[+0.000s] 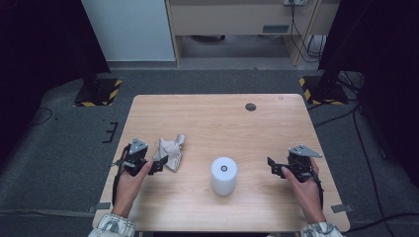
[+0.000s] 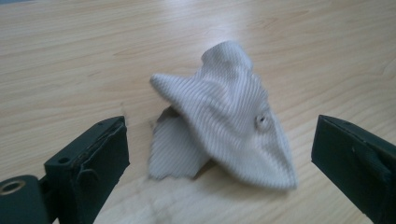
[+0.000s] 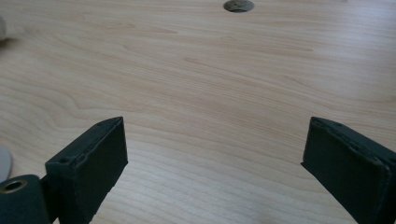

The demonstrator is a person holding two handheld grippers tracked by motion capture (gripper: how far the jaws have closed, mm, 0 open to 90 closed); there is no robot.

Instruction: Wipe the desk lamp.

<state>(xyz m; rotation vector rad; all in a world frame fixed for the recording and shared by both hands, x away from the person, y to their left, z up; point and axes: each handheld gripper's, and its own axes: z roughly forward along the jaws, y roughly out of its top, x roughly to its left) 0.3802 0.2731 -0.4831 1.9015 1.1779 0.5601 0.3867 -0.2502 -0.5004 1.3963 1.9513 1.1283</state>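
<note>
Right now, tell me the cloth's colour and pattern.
The cloth is off-white with fine ribbed stripes, seen best in the left gripper view.

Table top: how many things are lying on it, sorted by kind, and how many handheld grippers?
Crumpled cloth: 1
White cylinder: 1
Handheld grippers: 2, the left gripper and the right gripper, both open
Total: 4

Crumpled cloth (image 1: 170, 151) beside left gripper (image 1: 157, 165)
</note>
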